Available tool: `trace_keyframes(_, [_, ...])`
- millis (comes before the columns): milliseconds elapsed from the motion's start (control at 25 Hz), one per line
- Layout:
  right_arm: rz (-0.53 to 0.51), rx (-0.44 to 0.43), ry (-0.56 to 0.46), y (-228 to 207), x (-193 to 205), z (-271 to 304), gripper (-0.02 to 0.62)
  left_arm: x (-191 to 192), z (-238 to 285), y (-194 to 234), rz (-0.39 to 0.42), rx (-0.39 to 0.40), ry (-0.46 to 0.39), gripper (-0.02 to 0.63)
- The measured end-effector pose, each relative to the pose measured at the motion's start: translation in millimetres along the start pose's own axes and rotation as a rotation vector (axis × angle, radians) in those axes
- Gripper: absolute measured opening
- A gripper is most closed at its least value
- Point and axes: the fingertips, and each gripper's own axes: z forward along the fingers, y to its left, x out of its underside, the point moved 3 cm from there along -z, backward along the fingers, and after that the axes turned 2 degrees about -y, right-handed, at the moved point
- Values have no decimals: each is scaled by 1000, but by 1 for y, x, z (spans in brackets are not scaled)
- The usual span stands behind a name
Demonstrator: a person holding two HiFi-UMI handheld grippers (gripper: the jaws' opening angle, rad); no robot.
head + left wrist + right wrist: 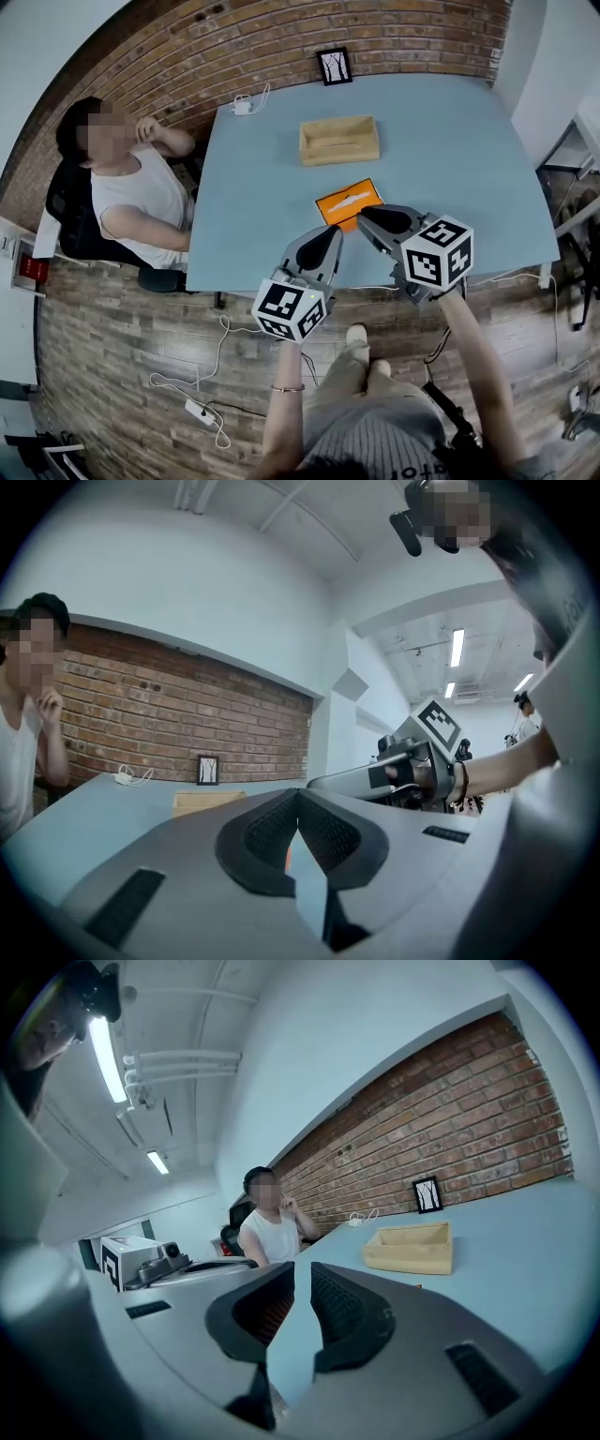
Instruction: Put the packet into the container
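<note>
Hovering over the near edge of the blue worktop, the left tongs are closed and empty. The right tongs stand a crack apart, gripping nothing. An orange packet lies flat just beyond, its near edge seemingly hidden behind their tips. The wooden container sits farther back, apart from it.

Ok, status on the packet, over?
Left gripper shut, empty. Right gripper slightly open, empty, at the packet. Packet flat, short of container. Nothing between them.
</note>
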Motion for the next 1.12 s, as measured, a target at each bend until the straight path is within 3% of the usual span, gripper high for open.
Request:
trace_keyframes(440, [34, 108, 80, -70, 0, 48, 127, 18, 48, 57, -25, 64, 40, 8])
trace_keyframes(760, [84, 160, 239, -133, 21, 59, 138, 36, 69, 80, -69, 48, 70, 8])
trace_keyframes(1120, [216, 185, 392, -175, 56, 74, 137, 57, 91, 83, -104, 40, 98, 8])
